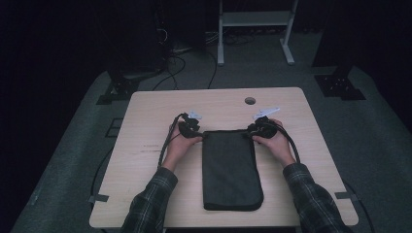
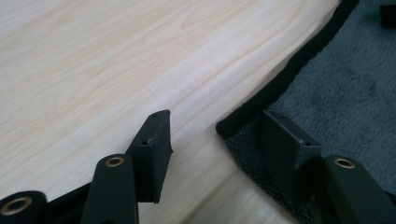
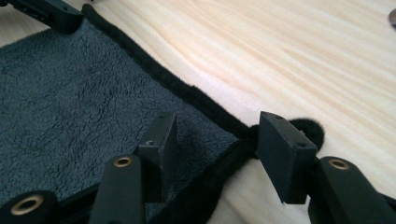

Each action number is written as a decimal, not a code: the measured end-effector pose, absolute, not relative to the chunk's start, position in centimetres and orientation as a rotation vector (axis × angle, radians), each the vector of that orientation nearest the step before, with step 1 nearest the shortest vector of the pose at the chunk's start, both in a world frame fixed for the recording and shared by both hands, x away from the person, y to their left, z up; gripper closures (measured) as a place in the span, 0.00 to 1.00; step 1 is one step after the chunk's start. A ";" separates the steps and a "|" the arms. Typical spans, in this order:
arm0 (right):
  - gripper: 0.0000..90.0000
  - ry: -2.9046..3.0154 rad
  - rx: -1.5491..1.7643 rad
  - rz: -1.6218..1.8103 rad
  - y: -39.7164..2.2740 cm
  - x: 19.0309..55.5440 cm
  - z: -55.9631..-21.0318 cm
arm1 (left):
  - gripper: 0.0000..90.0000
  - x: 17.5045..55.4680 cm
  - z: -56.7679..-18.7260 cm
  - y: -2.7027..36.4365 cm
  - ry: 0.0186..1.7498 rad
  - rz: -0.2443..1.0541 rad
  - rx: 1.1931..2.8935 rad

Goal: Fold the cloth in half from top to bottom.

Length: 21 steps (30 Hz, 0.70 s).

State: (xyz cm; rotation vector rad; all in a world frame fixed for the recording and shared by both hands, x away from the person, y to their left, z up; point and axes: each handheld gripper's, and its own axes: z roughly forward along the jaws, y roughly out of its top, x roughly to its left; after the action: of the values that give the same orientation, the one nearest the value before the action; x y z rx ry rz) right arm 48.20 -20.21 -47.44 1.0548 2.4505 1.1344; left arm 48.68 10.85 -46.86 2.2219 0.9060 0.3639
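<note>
Two tools at the far corners of a dark towel, folded long on the pale surface. Left tool half open, astride the corner, pads not pressing. Right tool likewise, hem between the jaws, ungripped. Small hole farther off. Dim room; floor cables hard to make out.

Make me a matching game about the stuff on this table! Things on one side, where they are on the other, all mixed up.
Things:
1. left gripper
2. right gripper
3. towel
4. round hole

Places:
A. in the tabletop, beyond the towel
B. at the towel's far left corner
C. flat in the middle of the table
D. at the towel's far right corner

Pairs: 1-B, 2-D, 3-C, 4-A
</note>
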 end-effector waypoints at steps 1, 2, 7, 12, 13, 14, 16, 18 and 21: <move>0.52 2.452 1.052 1.136 -20.2 48.2 -47.5 | 0.51 48.7 -46.9 10.8 0.902 0.363 2.224; 0.52 2.455 1.042 1.129 -20.2 48.2 -47.5 | 0.52 48.7 -46.9 10.8 0.900 0.357 2.218; 0.55 2.479 1.006 1.095 -20.0 48.0 -47.7 | 0.63 48.6 -47.0 10.9 0.884 0.310 2.209; 0.67 2.476 1.000 1.128 -20.1 47.6 -47.8 | 0.74 48.5 -46.9 10.7 0.861 0.289 2.224; 0.70 2.482 1.002 1.133 -20.0 47.5 -47.8 | 0.76 48.5 -46.9 10.7 0.864 0.284 2.224; 0.73 2.487 1.008 1.135 -20.0 47.5 -47.7 | 0.78 48.5 -46.8 10.7 0.868 0.276 2.225; 0.80 2.497 1.019 1.143 -20.0 47.5 -47.7 | 0.85 48.4 -46.8 10.5 0.884 0.257 2.216; 0.85 2.509 1.029 1.159 -20.0 47.5 -47.7 | 0.89 48.3 -46.8 10.4 0.897 0.249 2.217; 0.89 2.517 1.070 1.171 -20.0 47.5 -47.7 | 0.92 48.2 -46.7 10.2 0.906 0.254 2.221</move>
State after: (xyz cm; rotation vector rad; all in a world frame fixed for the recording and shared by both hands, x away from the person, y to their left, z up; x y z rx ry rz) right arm 47.54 -19.99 -47.67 1.0704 2.5165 1.1706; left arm 48.25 10.24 -46.71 2.2212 0.9063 0.2541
